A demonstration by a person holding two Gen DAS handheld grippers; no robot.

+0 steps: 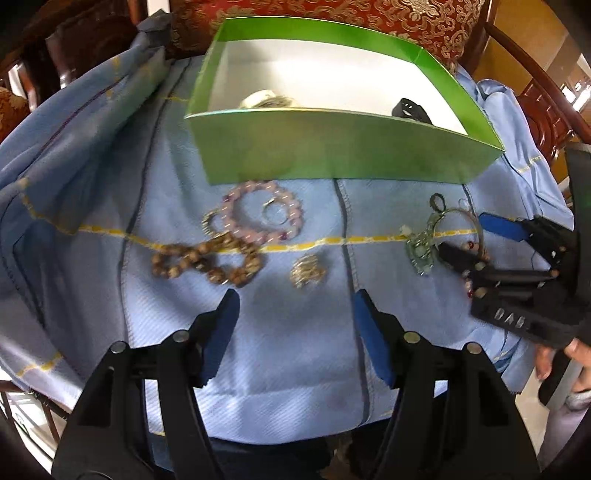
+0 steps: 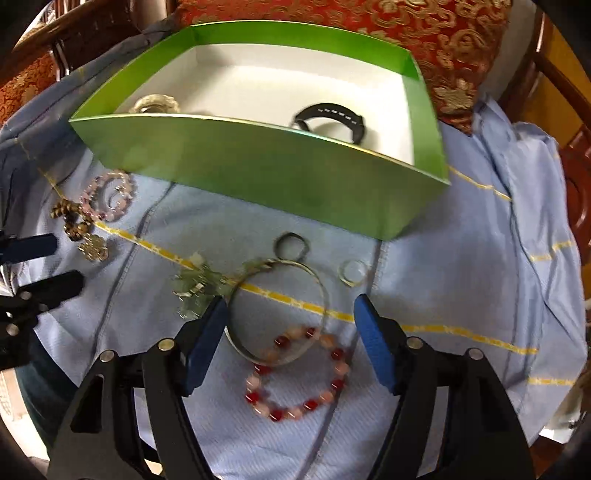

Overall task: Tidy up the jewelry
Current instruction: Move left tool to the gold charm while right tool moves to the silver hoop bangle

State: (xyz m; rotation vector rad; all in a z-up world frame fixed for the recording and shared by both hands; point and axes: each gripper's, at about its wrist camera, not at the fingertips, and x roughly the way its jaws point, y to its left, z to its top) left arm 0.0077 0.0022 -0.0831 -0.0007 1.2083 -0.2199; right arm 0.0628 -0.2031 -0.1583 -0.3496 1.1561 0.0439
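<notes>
Jaws of right gripper [image 2: 290, 338] and left gripper [image 1: 295, 325] apart, empty. Red-and-pink beaded bracelet [image 2: 297, 373] between right fingers, overlapping thin silver bangle [image 2: 277, 310]. Likely step: pickup; closing, lifting into green cardboard box [image 2: 258, 162] beyond. Pale blue cloth [image 2: 443, 295]; red brocade cushion [image 2: 424, 33] behind.

Red-gold brocade cushion [image 2: 424, 33] behind; dark carved wooden chair [image 1: 546, 99] right; blue cloth [image 2: 461, 295] over surface.

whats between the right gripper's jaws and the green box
In the right wrist view, the red and pink bead bracelet lies nearest the open right gripper, then the silver bangle, a dark ring, and the green box.
</notes>
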